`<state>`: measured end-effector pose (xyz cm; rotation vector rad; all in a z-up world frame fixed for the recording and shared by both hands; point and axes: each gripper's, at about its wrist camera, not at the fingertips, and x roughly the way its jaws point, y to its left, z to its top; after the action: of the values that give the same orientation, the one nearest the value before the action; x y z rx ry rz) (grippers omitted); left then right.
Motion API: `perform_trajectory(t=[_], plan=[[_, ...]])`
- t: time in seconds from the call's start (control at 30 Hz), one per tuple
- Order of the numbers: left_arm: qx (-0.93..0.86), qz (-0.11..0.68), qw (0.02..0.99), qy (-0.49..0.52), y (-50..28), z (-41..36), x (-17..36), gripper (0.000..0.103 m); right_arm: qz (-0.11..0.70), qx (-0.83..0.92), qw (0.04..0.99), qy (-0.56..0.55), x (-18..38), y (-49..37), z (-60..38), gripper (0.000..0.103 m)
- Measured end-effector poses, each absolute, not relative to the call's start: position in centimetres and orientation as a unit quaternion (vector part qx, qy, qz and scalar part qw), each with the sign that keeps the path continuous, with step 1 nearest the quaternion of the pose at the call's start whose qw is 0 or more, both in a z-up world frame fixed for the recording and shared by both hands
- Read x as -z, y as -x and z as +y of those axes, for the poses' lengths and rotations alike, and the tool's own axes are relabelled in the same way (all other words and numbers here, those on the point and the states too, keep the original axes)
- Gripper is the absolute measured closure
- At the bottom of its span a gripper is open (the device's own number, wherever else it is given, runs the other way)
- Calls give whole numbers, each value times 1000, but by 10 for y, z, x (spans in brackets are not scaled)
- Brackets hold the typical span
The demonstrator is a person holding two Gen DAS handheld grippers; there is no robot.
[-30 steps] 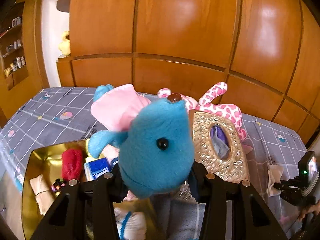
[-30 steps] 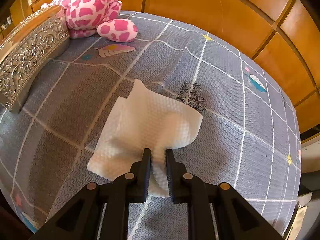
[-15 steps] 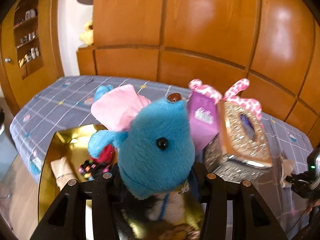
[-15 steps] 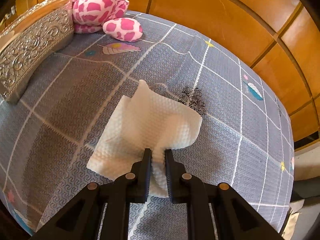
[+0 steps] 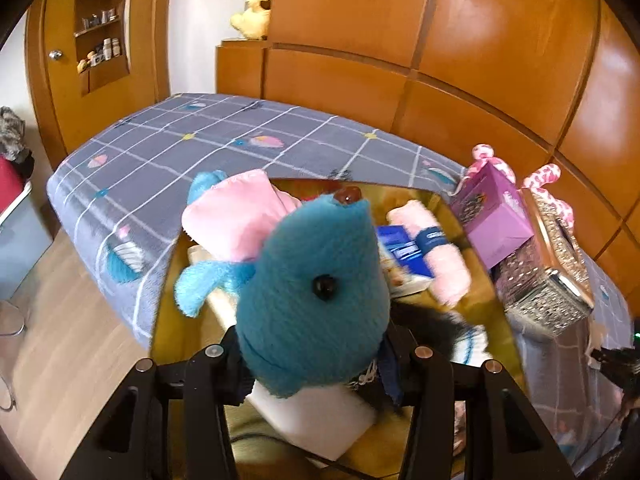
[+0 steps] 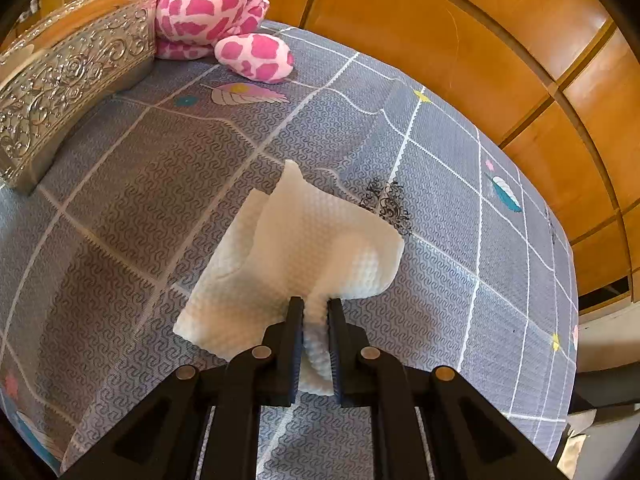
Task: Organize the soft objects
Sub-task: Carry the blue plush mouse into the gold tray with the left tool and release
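Since the earlier frame, our left hand-held gripper (image 5: 316, 354), jaws opening around the soft, light blue plush (image 5: 312, 300), has swung over the gold tray (image 5: 496, 308); the right hand-held gripper (image 6: 316, 320) stays clamped on the limp tissue (image 6: 304, 248).

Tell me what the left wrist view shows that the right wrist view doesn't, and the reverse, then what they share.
Left wrist only: the left tool, opening around a blue plush toy, above a gold tray holding a rolled pink towel; a purple box.

Right wrist only: the right tool shut on a white paper towel.

Both: the grey patterned bedspread, ornate silver tissue box, pink spotted plush, wooden panels.
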<state>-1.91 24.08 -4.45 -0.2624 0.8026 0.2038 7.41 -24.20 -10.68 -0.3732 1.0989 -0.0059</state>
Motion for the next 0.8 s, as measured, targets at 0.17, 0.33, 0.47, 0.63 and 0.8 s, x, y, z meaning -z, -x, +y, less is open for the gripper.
perform_trajectory(t=[0.17, 0.33, 0.47, 0.63, 0.8], plan=[[-103, 407, 901, 107, 15, 242, 58, 30, 519, 3, 836, 180, 108, -78, -242, 92], [-107, 395, 908, 89, 16, 237, 54, 21, 519, 3, 836, 179, 107, -76, -240, 92], [-104, 370, 918, 100, 20, 241, 43, 20, 519, 6, 837, 176, 107, -75, -242, 92], [-110, 357, 920, 116, 23, 244, 36, 21, 519, 16, 837, 170, 107, -77, -242, 93], [-113, 357, 922, 98, 23, 229, 32, 20, 525, 36, 839, 137, 103, -82, -245, 94]])
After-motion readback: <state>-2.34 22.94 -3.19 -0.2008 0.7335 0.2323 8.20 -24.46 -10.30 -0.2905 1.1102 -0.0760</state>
